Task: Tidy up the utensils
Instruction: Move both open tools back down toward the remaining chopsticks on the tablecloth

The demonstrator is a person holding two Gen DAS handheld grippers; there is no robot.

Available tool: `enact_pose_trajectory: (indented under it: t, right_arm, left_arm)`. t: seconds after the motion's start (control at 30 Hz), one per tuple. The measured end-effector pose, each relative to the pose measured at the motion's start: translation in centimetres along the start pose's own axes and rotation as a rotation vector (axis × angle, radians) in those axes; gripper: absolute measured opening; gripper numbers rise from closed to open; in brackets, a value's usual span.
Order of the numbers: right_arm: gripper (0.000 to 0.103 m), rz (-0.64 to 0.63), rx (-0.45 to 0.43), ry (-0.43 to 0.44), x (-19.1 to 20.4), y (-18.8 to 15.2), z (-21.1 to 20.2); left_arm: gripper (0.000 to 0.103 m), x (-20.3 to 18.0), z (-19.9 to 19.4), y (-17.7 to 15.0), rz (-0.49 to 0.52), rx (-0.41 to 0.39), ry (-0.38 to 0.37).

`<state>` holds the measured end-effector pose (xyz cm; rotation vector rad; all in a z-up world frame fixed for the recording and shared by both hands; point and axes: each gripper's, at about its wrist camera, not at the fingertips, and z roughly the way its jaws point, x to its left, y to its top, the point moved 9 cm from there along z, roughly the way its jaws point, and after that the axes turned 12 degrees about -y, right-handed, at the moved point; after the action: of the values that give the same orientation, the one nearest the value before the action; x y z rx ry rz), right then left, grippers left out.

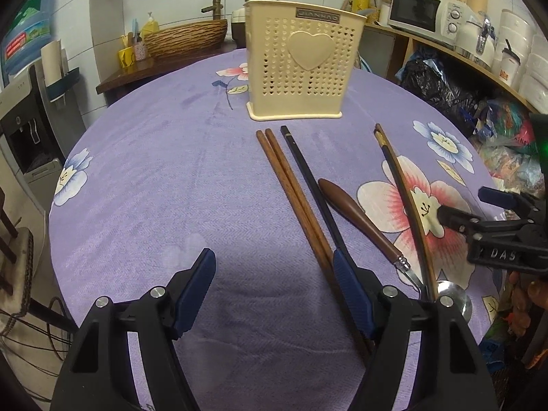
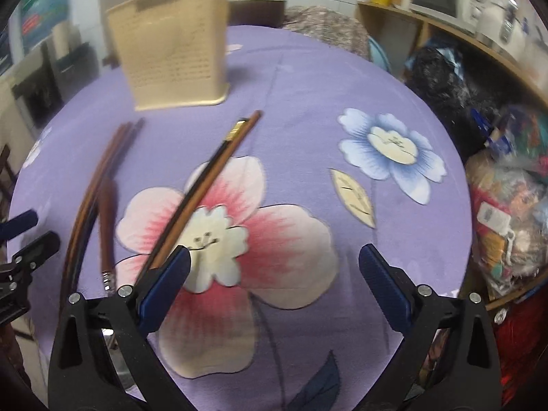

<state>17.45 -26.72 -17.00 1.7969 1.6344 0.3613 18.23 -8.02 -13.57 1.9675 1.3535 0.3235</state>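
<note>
- Tabletop [image 1: 154,178]: covered by a purple cloth with printed flowers; its near edge is cut off behind the gripper bodies in both wrist views.
- Utensil holder [image 1: 298,61]: cream, perforated, with a raised heart on its face; upright at the far side of the tabletop. Its inside cannot be seen, and in the right wrist view it is blurred.
- Brown chopsticks [image 1: 291,198]: a pair lying side by side in front of the holder; their near ends run under the left gripper's right finger and are hidden.
- Dark chopstick [image 1: 308,178]: just right of the brown pair, its near end likewise covered by that finger.
- Spoon [image 1: 356,215]: brown handle lying on the cloth; its metal bowl is partly hidden behind the gripper body.
- Second chopstick pair [image 2: 205,185]: one dark with a gold band and one brown, lying across the pink flower; their near ends vanish behind the right gripper's left finger, so contact cannot be judged.
- Left gripper [image 1: 274,294]: jaws apart over bare cloth, nothing between them.
- Right gripper [image 2: 274,274]: jaws wide apart above the pink flower, holding nothing; in the left wrist view only its tips show at the frame edge.
- Right wrist view: motion-blurred throughout, so fine detail on the left-hand utensils is unreadable.
</note>
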Motion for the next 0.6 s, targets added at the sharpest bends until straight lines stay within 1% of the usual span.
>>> enact_pose_trajectory:
  t: [0.1,0.17,0.2,0.4,0.6]
  right_arm:
    - [0.097,-0.012,-0.004,0.003,0.7,0.0,-0.2]
    - [0.097,-0.006,0.0,0.003,0.5,-0.1,-0.1]
    - [0.097,-0.003,0.002,0.0,0.3,-0.1,-0.1]
    - [0.097,0.024,0.013,0.001,-0.7,-0.4,0.3]
    - [0.097,0.019,0.019,0.013,-0.4,-0.4,0.5]
  left_arm:
    - [0.069,-0.6,0.6,-0.2,0.017,0.015,0.001]
    - [0.067,-0.8,1.1,-0.4,0.034,0.03,0.017]
    - [0.067,-0.9,1.1,-0.4,0.038,0.024,0.013]
    - [0.066,-0.4,0.9,-0.4,0.01,0.023,0.016]
    - [0.067,0.2,0.9,-0.4,-0.009,0.023,0.017]
